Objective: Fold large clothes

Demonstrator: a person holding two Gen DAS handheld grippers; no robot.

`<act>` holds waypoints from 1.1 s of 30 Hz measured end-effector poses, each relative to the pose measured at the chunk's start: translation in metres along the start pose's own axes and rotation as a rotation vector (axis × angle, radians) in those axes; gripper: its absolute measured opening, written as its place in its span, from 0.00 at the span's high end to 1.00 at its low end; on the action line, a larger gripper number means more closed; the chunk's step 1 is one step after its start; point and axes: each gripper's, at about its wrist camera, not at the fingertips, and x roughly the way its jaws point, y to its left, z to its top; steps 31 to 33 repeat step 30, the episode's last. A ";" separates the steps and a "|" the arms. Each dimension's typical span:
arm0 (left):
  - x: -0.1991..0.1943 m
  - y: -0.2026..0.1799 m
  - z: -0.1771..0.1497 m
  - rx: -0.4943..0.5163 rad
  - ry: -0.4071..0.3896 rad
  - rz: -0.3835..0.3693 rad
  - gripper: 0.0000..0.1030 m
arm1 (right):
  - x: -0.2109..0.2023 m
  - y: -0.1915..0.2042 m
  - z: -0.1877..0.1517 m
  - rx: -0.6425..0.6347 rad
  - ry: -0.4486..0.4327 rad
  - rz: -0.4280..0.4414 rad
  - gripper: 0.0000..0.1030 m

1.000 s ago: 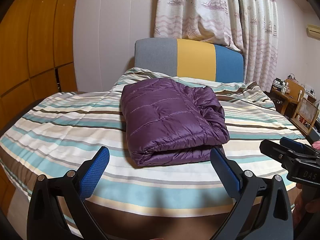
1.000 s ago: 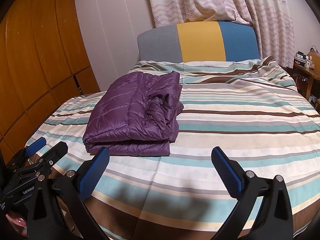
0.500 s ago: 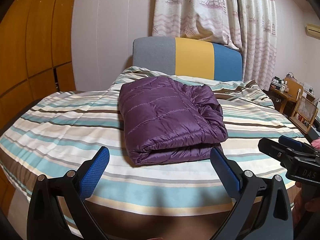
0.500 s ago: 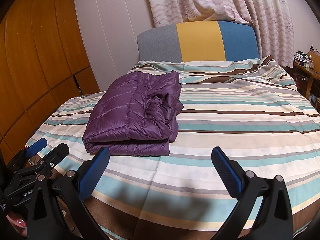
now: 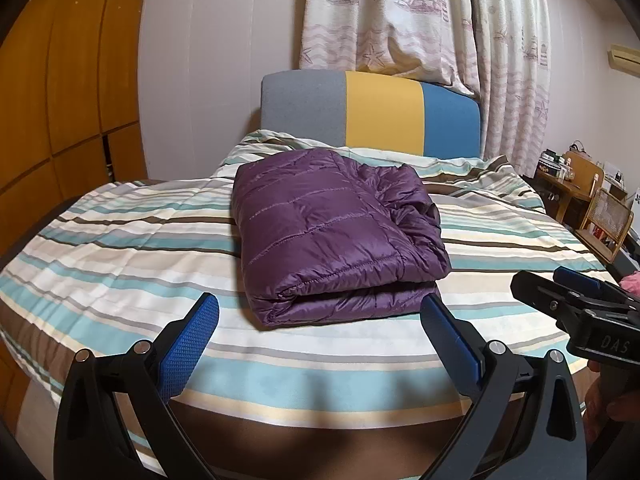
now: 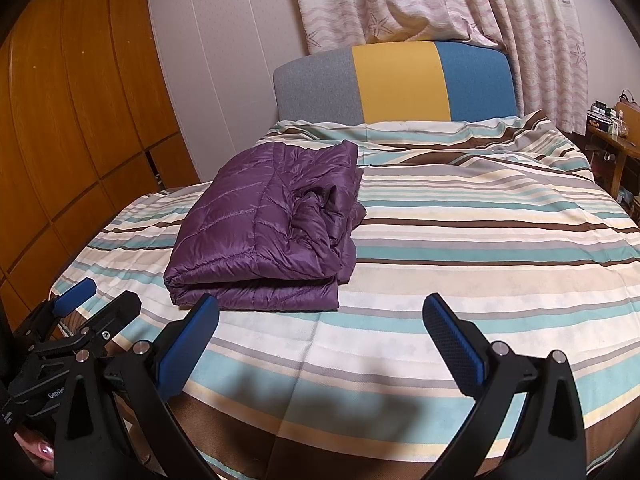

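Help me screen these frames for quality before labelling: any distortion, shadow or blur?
Left wrist view: fisheye bows the bedspread; purple jacket sharp. Right wrist view: same bowing, dark corner vignette, soft shadow on the near bedspread.

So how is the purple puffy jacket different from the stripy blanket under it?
The purple jacket is one plain colour; the striped blanket has teal, brown and cream bands. The jacket is folded into a thick bundle, while the blanket is spread out flat. The jacket is small and the blanket covers the bed. Both are soft fabric.
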 end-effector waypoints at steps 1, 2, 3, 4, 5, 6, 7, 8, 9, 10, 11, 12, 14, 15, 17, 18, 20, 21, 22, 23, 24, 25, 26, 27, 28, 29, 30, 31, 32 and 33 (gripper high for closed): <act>0.000 -0.001 0.000 0.000 0.001 -0.001 0.03 | 0.000 0.000 0.000 0.000 0.000 0.001 0.02; -0.001 -0.001 -0.001 0.000 0.002 0.000 0.03 | 0.000 0.000 0.000 -0.001 0.001 0.001 0.02; 0.000 -0.001 -0.001 -0.001 0.005 -0.002 0.03 | 0.000 0.000 0.000 -0.002 0.003 0.000 0.02; 0.001 0.000 0.000 -0.003 0.008 -0.007 0.03 | 0.000 0.000 0.000 -0.002 0.003 0.000 0.02; 0.001 0.000 -0.001 -0.008 0.013 -0.012 0.03 | 0.000 0.000 0.000 -0.002 0.003 0.001 0.02; 0.001 0.001 -0.001 -0.011 0.018 -0.018 0.03 | 0.001 0.001 0.000 -0.001 0.004 0.000 0.02; 0.001 0.000 -0.001 -0.013 0.021 -0.021 0.03 | 0.001 0.000 0.000 -0.001 0.005 -0.001 0.02; 0.001 0.000 -0.001 -0.015 0.020 -0.018 0.03 | 0.001 0.000 0.000 0.000 0.006 -0.001 0.02; 0.001 0.000 -0.002 -0.016 0.020 -0.017 0.03 | 0.001 0.000 0.000 0.001 0.007 -0.001 0.02; 0.001 0.000 -0.002 -0.018 0.021 -0.018 0.03 | 0.002 0.000 0.000 0.002 0.008 -0.001 0.02; 0.001 0.000 -0.002 -0.020 0.022 -0.015 0.03 | 0.002 0.000 0.000 0.002 0.009 -0.001 0.02; 0.002 0.000 -0.002 -0.020 0.023 -0.013 0.03 | 0.002 0.000 0.000 0.002 0.009 0.000 0.02; 0.002 0.000 -0.002 -0.026 0.027 -0.016 0.03 | 0.002 0.000 0.000 0.001 0.010 -0.001 0.02; 0.003 0.000 -0.003 -0.028 0.030 -0.017 0.03 | 0.002 0.000 0.000 0.000 0.010 -0.001 0.02; 0.003 0.000 -0.003 -0.030 0.035 -0.023 0.03 | 0.002 0.000 0.000 0.000 0.010 0.000 0.02; 0.004 0.001 -0.003 -0.030 0.036 -0.024 0.03 | 0.002 0.000 0.000 0.000 0.011 0.000 0.02; 0.004 0.000 -0.003 -0.028 0.037 -0.024 0.03 | 0.002 -0.001 0.000 0.001 0.010 0.000 0.02; 0.004 0.001 -0.003 -0.030 0.038 -0.024 0.03 | 0.002 0.000 0.000 0.001 0.011 0.000 0.02; 0.004 0.001 -0.003 -0.031 0.040 -0.025 0.03 | 0.002 0.000 0.000 0.001 0.013 -0.001 0.02; 0.005 0.001 -0.003 -0.032 0.043 -0.028 0.03 | 0.003 -0.001 -0.001 0.002 0.014 -0.001 0.02; 0.006 0.002 -0.003 -0.034 0.047 -0.032 0.03 | 0.003 -0.001 -0.001 0.003 0.015 -0.001 0.02; 0.007 0.002 -0.004 -0.036 0.051 -0.034 0.03 | 0.004 -0.001 -0.001 0.004 0.016 -0.001 0.02; 0.008 0.003 -0.004 -0.039 0.054 -0.036 0.03 | 0.004 -0.002 -0.001 0.004 0.019 -0.002 0.02; 0.010 0.004 -0.004 -0.043 0.059 -0.040 0.03 | 0.006 -0.002 -0.002 0.005 0.022 -0.003 0.02; 0.011 0.005 -0.004 -0.046 0.064 -0.043 0.03 | 0.006 -0.003 -0.002 0.007 0.024 -0.002 0.02; 0.013 0.005 -0.005 -0.049 0.070 -0.045 0.03 | 0.007 -0.004 -0.003 0.008 0.027 -0.002 0.02; 0.015 0.007 -0.005 -0.050 0.075 -0.048 0.03 | 0.009 -0.004 -0.003 0.010 0.033 -0.003 0.02; 0.015 0.007 -0.005 -0.050 0.075 -0.048 0.03 | 0.009 -0.004 -0.003 0.010 0.033 -0.003 0.02; 0.015 0.007 -0.005 -0.050 0.075 -0.048 0.03 | 0.009 -0.004 -0.003 0.010 0.033 -0.003 0.02; 0.015 0.007 -0.005 -0.050 0.075 -0.048 0.03 | 0.009 -0.004 -0.003 0.010 0.033 -0.003 0.02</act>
